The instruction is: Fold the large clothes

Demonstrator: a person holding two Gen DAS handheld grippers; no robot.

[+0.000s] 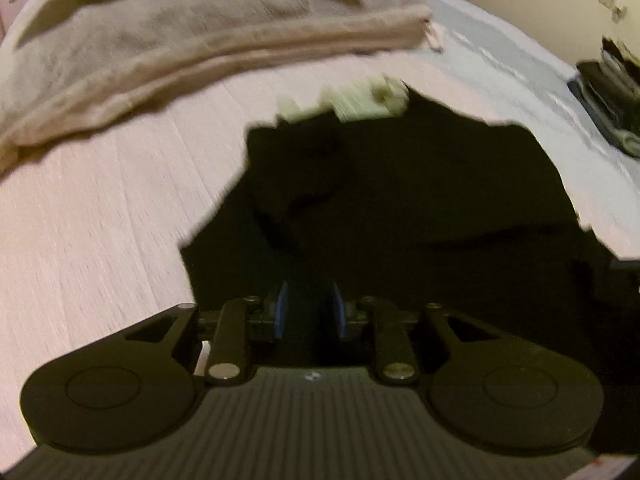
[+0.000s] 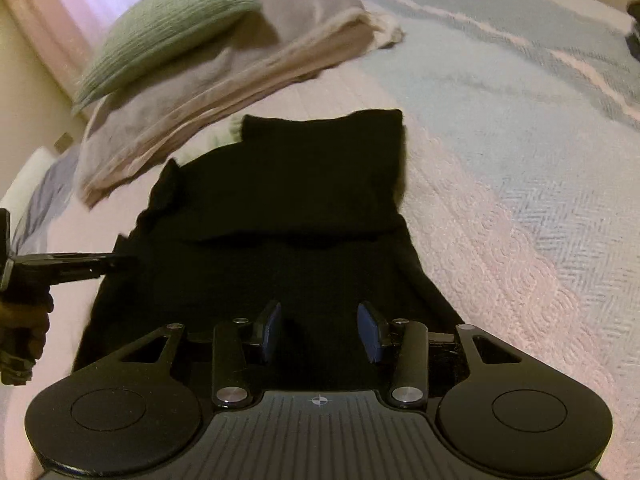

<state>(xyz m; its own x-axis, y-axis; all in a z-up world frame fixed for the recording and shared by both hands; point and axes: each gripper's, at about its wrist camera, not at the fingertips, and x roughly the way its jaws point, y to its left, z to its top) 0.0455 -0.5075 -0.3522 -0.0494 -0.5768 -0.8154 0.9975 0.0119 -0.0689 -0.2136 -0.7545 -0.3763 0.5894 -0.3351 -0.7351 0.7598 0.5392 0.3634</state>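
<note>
Folding step, black garment (image 2: 288, 216) on the bed (image 2: 500, 184). Right gripper (image 2: 320, 330): fingers apart, low over the near hem at 6 o'clock in the right wrist view, nothing between the pads. Left gripper (image 1: 308, 312): blue pads set close, dark cloth fills the gap; cannot tell whether it is pinched or only behind. Left tool also enters the right wrist view at 9 o'clock, tip at the garment's left edge.

Judgement: one fold seems made already, as the far part lies doubled at 12 o'clock. To do the next well, take both near corners level, lift together, carry far and lay edge on edge; dark cloth hides creases, so smooth afterwards.

Count, near to far: grippers 2; black garment 1; folded beige-grey blanket stack (image 2: 208, 100) 1; green pillow (image 2: 168, 36) 1; dark pile (image 1: 612, 96) at 2 o'clock in the left wrist view, 1, contents unclear.
</note>
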